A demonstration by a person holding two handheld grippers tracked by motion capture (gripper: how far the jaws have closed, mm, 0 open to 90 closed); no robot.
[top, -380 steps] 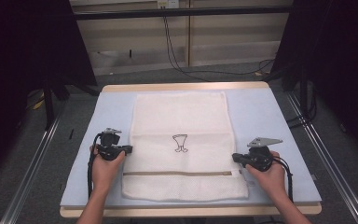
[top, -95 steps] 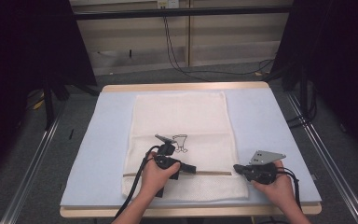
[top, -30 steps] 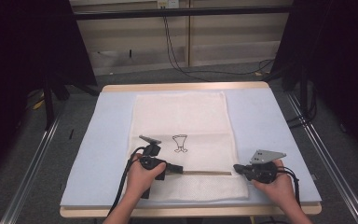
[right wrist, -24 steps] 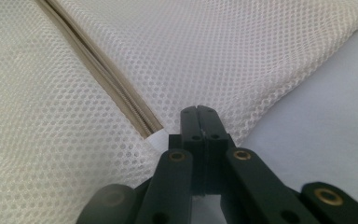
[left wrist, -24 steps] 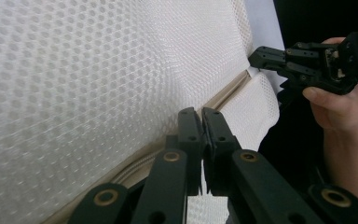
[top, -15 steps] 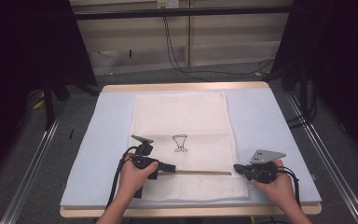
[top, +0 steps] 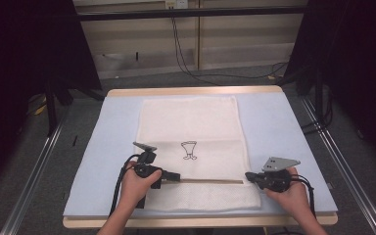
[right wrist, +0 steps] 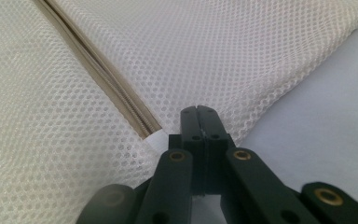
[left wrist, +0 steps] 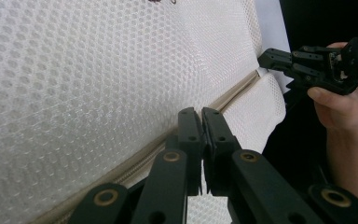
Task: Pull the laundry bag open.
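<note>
While we work the zipper, each piece has its place.
Bag: mesh bag [top: 191, 147] lies flat mid-tabletop [top: 298, 132], so the zipper [top: 210, 181] runs straight.
Right tongs [top: 249, 175]: pressed together on the bag's corner at the zipper's end, anchoring it, we judge.
Left tongs [top: 175, 177]: pressed together on the zipper line, likely pinching the pull, which we cannot see.

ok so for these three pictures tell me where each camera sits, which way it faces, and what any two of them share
High view: above the near table edge, looking forward and down on the mesh bag; both hands, left gripper, right gripper.
Left gripper view: along its shut jaws, over the zipper toward the other hand.
Right gripper view: along its shut jaws at the bag's zipper end.
Shared: the zipper appears in all three views.
</note>
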